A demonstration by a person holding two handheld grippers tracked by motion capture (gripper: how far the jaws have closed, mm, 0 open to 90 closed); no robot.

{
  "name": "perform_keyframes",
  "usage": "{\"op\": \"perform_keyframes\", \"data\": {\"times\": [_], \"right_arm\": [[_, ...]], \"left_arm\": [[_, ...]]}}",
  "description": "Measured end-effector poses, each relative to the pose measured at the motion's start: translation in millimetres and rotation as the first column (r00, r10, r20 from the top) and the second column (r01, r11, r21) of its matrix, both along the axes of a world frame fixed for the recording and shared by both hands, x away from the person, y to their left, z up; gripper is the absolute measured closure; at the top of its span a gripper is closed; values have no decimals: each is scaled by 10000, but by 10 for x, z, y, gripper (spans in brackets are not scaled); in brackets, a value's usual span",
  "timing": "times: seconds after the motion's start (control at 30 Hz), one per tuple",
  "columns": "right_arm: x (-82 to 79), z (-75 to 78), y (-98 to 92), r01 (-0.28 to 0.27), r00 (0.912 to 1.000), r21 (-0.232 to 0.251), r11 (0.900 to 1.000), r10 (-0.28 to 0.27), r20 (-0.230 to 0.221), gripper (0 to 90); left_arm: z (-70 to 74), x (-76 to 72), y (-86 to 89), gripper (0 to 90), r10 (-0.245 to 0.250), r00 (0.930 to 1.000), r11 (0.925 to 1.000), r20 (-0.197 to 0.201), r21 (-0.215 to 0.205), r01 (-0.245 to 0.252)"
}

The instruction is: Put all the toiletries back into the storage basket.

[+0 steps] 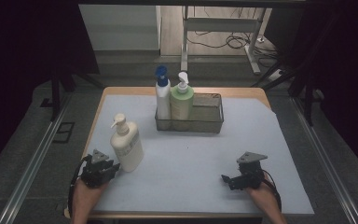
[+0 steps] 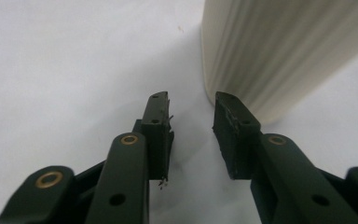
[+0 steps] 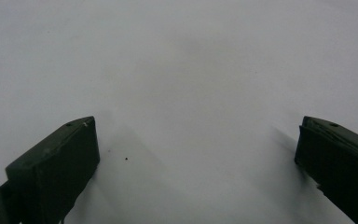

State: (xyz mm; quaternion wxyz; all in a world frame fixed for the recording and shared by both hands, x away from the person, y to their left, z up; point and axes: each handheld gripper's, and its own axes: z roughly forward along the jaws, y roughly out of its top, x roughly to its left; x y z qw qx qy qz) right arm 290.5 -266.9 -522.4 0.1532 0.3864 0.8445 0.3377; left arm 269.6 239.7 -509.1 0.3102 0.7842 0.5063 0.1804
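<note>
A cream pump bottle (image 1: 126, 145) stands upright on the white sheet at the front left. My left gripper (image 1: 114, 167) rests on the sheet just to its left, jaws a little apart with nothing between them. In the left gripper view the bottle's ribbed cream wall (image 2: 279, 51) rises just beyond the right jaw, beside the gap of the left gripper (image 2: 192, 100). A wire basket (image 1: 209, 122) at the back middle holds a white bottle with a blue pump (image 1: 162, 93) and a green bottle with a white pump (image 1: 182, 99). My right gripper (image 1: 224, 178) lies at the front right, wide open over bare sheet (image 3: 191, 70).
The white sheet (image 1: 186, 158) covers most of the wooden table (image 1: 121, 90). The right half of the basket holds nothing. Metal rails (image 1: 32, 158) run along both sides of the table, and a desk frame with cables (image 1: 223, 32) stands beyond it.
</note>
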Motion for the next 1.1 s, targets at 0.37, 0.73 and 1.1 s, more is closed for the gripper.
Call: {"op": "perform_keyframes", "data": {"times": [0.37, 0.73, 1.1], "right_arm": [[-1, 0, 1, 6, 10000, -3, 10000, -6, -5, 0], [2, 2, 4, 12, 10000, -49, 10000, -12, 4, 0], [3, 1, 2, 0, 10000, -22, 10000, 0, -17, 0]], "left_arm": [[-48, 225, 1, 836, -304, 9994, 9987, -172, -406, 296], [-48, 201, -113, 885, -804, 9967, 9953, -78, -542, 798], [-48, 228, -244, 880, -1086, 9941, 9939, -80, -214, 1084]]}}
